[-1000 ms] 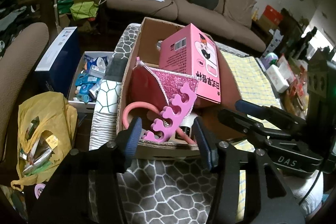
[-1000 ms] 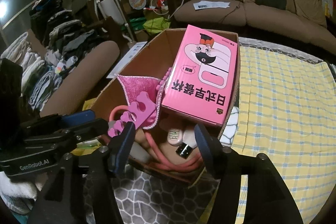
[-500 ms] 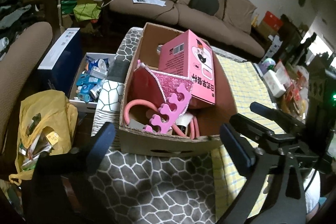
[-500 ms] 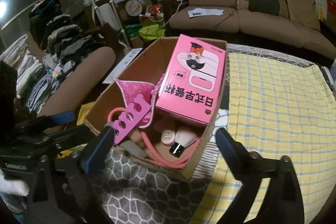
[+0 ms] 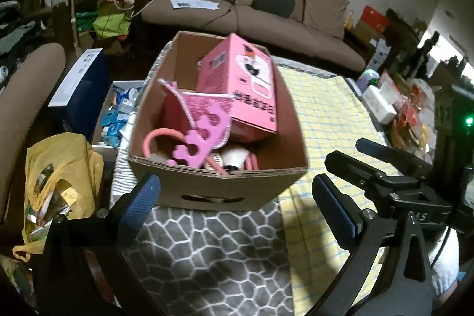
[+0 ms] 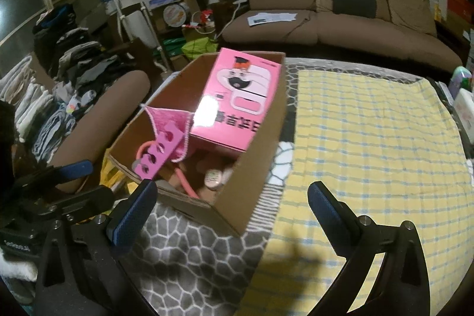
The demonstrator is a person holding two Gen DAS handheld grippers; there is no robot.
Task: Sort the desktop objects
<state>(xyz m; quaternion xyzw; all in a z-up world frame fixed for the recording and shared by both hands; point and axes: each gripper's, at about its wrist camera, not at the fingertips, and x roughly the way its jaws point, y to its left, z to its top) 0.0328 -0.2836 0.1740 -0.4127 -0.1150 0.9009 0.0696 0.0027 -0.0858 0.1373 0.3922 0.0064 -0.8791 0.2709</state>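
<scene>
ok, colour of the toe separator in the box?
Purple-pink toe separator; clearest in the left wrist view.

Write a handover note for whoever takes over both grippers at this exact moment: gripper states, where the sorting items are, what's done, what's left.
Left gripper: open, nothing between its fingers, short of the box's near wall.
Right gripper: open, empty, near the box's front corner.
Cardboard box: sits on the grey patterned cloth, beside the yellow checked cloth.
In the box: pink carton leaning on the rim, pink toe separator, glittery pink pouch, pink cord and small items underneath.
Done: everything in view is boxed.
Left: no loose items on either cloth; check outside the views.
</scene>
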